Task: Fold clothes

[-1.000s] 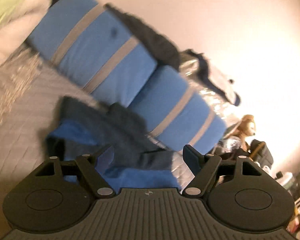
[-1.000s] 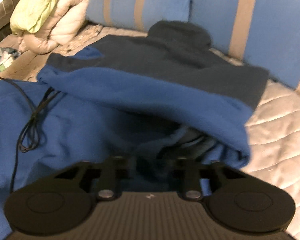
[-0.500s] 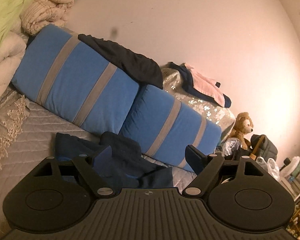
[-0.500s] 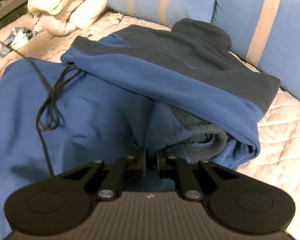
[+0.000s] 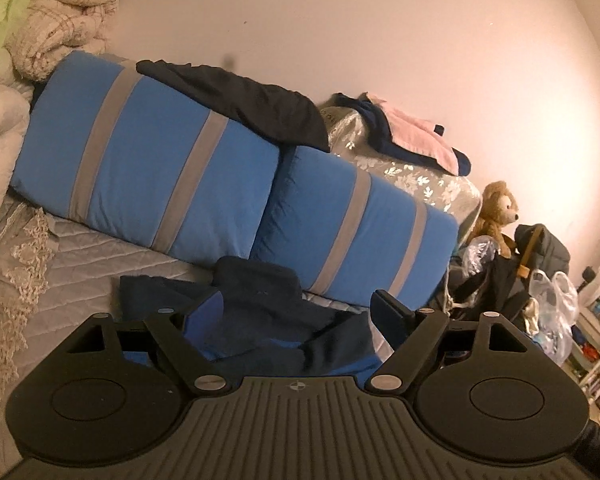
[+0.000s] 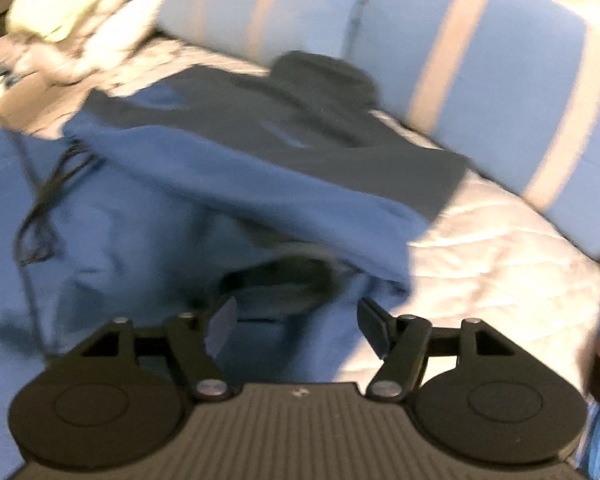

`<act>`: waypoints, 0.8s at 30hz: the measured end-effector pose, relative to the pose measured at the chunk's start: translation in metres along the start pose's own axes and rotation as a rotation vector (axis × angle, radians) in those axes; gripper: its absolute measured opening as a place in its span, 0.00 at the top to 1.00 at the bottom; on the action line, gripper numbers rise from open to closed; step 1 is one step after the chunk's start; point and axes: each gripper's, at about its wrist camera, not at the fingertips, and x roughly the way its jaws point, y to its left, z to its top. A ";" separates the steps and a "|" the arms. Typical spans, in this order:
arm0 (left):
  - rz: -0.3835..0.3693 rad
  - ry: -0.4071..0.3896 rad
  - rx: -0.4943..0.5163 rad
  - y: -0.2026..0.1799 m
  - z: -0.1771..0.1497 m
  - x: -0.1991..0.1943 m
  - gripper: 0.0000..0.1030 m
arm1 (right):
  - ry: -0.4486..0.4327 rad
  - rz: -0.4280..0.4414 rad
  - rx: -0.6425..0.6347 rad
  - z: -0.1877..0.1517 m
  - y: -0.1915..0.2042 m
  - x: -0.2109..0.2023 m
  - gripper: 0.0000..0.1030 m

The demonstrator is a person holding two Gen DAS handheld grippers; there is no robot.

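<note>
Quilted pale bedspread [image 6: 500,264] fills the right wrist view, with two blue pillows striped in grey [image 5: 172,168] leaning along its far edge against the wall. Across the centre and left lies the blue and dark grey fleece jacket [image 6: 228,176], partly folded, a thin black cord [image 6: 40,216] looped on its left part. Right gripper [image 6: 296,320], low in the frame, is spreading its jaws with nothing pinched, and left gripper [image 5: 296,312] hangs wide and empty over the collar.
</note>
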 end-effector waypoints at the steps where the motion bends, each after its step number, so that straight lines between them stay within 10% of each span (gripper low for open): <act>1: -0.001 0.001 0.002 0.001 0.003 0.002 0.21 | 0.000 -0.019 0.025 0.000 -0.007 0.000 0.25; 13: -0.085 -0.060 0.029 -0.041 0.055 0.006 0.21 | 0.027 -0.076 0.405 -0.014 -0.076 0.066 0.40; 15: -0.089 -0.063 0.052 -0.053 0.067 0.006 0.21 | 0.022 -0.029 0.451 -0.015 -0.082 0.077 0.72; 24: -0.173 -0.056 0.250 -0.120 0.118 0.023 0.21 | 0.016 -0.113 0.320 -0.006 -0.072 0.086 0.84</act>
